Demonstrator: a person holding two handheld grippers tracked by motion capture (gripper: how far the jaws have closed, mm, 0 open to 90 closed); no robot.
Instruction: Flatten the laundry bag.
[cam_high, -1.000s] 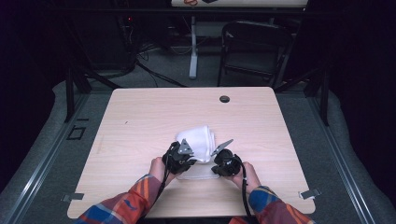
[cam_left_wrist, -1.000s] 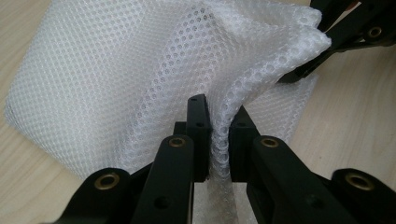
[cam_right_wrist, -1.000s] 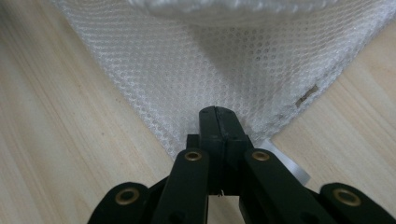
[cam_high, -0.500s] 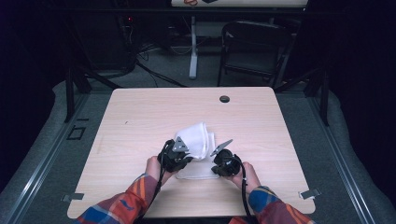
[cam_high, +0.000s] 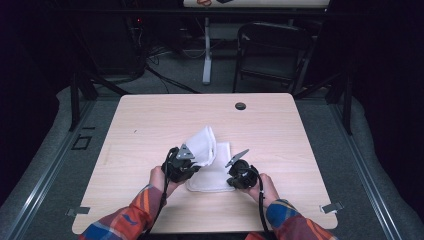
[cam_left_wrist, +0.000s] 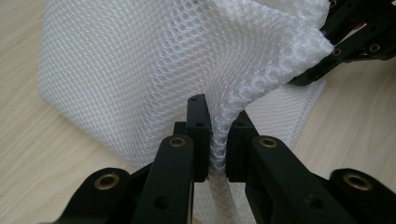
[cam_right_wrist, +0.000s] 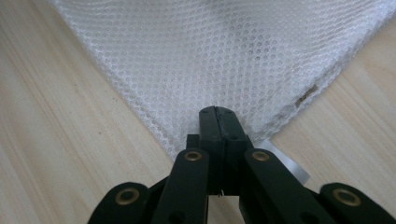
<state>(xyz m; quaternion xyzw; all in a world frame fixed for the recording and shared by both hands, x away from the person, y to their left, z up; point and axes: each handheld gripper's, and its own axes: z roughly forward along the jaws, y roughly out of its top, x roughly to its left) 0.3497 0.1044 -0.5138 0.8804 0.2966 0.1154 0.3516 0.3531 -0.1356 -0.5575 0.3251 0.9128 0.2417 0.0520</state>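
As the high view looks down on the wooden table (cam_high: 150, 130), the left gripper (cam_high: 192, 159) sits at the near middle with its jaws pinching a raised fold of the white mesh cloth (cam_high: 210, 165), and that fold stands up off the table toward one o'clock from the gripper. The right gripper (cam_high: 231, 172) lies just beside it at three o'clock, its tip on the cloth's near right part, and the flat part of the cloth lies between the two grippers. A person's hands in plaid sleeves (cam_high: 125, 220) come in from six o'clock. Over to the left gripper view: the left gripper (cam_left_wrist: 217, 135) has its jaws nearly together, with a bunched ridge of the mesh cloth (cam_left_wrist: 140, 70) squeezed between the pads; the cloth rises and fans out from there toward twelve o'clock, and at two o'clock the other gripper (cam_left_wrist: 355, 42) meets the cloth's far corner. Now the right gripper view: the right gripper (cam_right_wrist: 218, 122) is pressed fully together on the near corner of the mesh cloth (cam_right_wrist: 224, 56), which spreads flat on the table from the tips up to twelve o'clock, while a small grey tag (cam_right_wrist: 287, 163) peeks out at four o'clock.
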